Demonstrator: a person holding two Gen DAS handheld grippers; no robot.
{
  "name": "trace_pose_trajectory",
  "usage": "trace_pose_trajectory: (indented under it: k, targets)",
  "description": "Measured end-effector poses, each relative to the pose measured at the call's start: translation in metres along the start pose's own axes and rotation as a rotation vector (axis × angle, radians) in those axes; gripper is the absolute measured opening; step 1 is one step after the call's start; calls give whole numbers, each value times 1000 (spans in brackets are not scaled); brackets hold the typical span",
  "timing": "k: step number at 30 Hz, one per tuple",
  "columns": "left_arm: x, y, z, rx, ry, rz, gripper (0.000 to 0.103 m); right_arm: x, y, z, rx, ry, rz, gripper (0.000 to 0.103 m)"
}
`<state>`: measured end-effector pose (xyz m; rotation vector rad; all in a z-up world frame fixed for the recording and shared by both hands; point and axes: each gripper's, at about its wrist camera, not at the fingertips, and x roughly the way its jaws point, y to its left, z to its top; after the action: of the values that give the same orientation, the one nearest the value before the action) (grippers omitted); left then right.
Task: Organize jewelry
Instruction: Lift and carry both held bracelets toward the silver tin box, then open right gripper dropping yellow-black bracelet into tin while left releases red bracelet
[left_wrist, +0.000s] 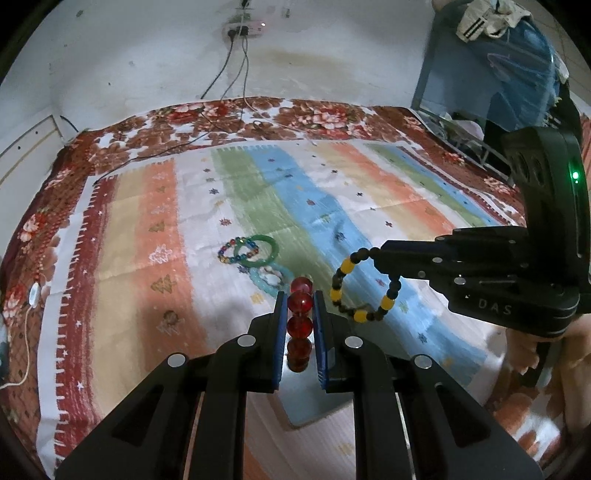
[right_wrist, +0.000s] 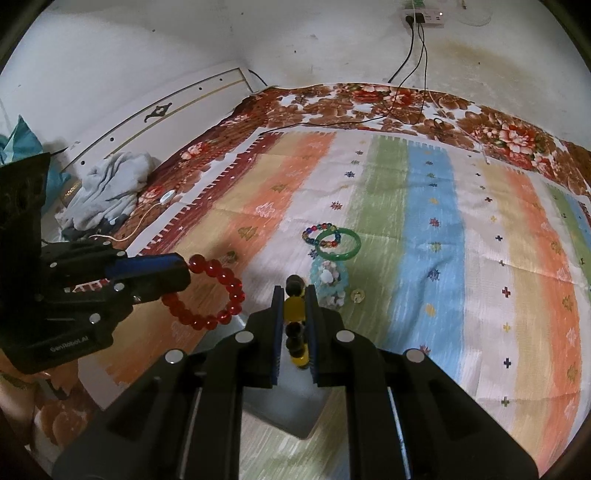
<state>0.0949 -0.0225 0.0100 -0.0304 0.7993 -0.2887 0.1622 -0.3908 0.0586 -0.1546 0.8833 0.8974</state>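
Note:
My left gripper (left_wrist: 300, 299) is shut on a red bead bracelet (left_wrist: 300, 325), held above the striped cloth; the bracelet also shows in the right wrist view (right_wrist: 218, 295). My right gripper (right_wrist: 294, 295) is shut on a black-and-yellow bead bracelet (right_wrist: 295, 310), seen hanging as a loop in the left wrist view (left_wrist: 364, 284). On the cloth ahead lie a green bangle (left_wrist: 256, 249) (right_wrist: 338, 243), a multicoloured bead bracelet (left_wrist: 231, 251) (right_wrist: 317, 232) overlapping it, and a pale teal bracelet (left_wrist: 267, 277) (right_wrist: 328, 280).
A grey-white box (right_wrist: 295, 410) (left_wrist: 314, 406) sits under both grippers. A small bead (right_wrist: 356, 295) lies beside the teal bracelet. Cables (left_wrist: 229, 122) run from a wall socket across the floral blanket. Crumpled clothes (right_wrist: 107, 188) lie by the headboard at left.

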Motion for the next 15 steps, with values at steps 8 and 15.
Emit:
trace_pose_trajectory:
  k: [8, 15]
  targets:
    - [-3, -13, -16, 19, 15, -15, 13, -5, 10, -23, -5, 25, 21, 13]
    - [0, -20, -21, 36, 32, -20, 13, -4, 10, -34, 1, 49, 32, 13]
